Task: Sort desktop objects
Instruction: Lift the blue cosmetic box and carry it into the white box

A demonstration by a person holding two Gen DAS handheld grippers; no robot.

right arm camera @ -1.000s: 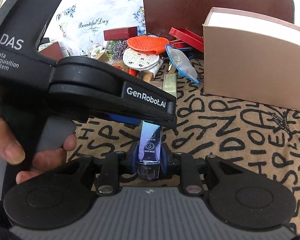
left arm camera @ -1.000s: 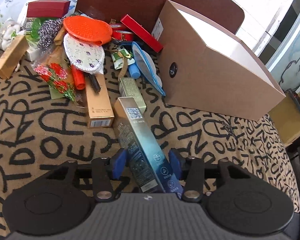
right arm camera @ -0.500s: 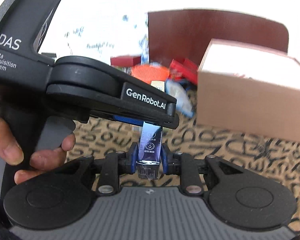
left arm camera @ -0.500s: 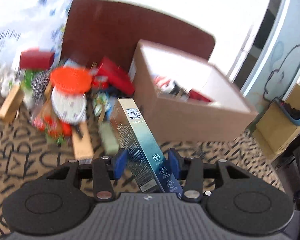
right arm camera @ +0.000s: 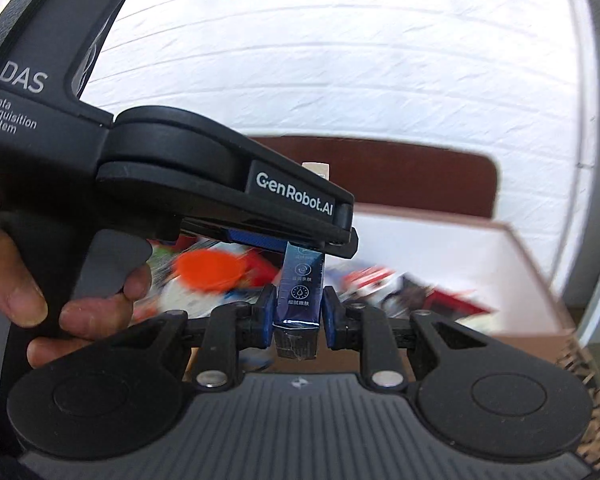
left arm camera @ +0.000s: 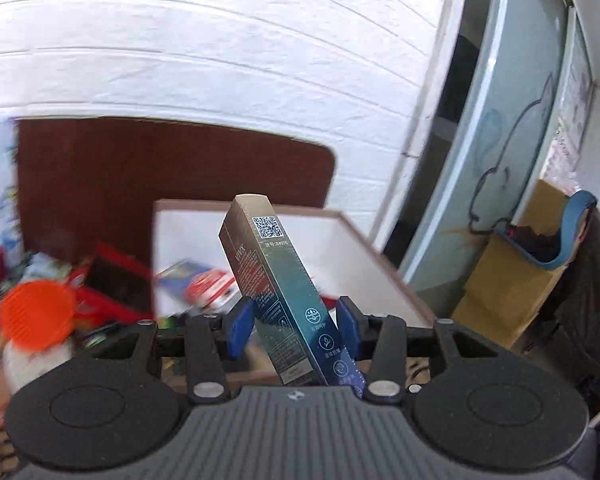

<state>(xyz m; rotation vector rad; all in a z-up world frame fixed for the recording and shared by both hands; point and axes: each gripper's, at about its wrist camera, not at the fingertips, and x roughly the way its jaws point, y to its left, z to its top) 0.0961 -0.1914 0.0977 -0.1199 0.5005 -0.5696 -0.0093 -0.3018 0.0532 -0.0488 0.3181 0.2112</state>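
A long blue and gold carton point(left arm camera: 284, 292) with a QR code is held by both grippers and lifted off the table. My left gripper point(left arm camera: 290, 326) has its blue pads on either side of the carton's lower half. My right gripper point(right arm camera: 296, 316) is shut on the carton's bottom end point(right arm camera: 298, 292). The left gripper's body point(right arm camera: 172, 168) crosses the right wrist view above it. Behind the carton stands an open cardboard box point(left arm camera: 384, 276) with several items inside; it also shows in the right wrist view point(right arm camera: 512, 264).
A blurred pile of objects lies left of the box, with an orange round lid point(left arm camera: 36, 314) and a red box point(left arm camera: 112, 280). A dark brown board point(left arm camera: 172, 164) stands behind. A white brick wall and a glass door point(left arm camera: 512, 152) are at the back right.
Both grippers have lifted the carton up from the table and tilted upward. The view now takes in the wall and the open top of the cardboard box.
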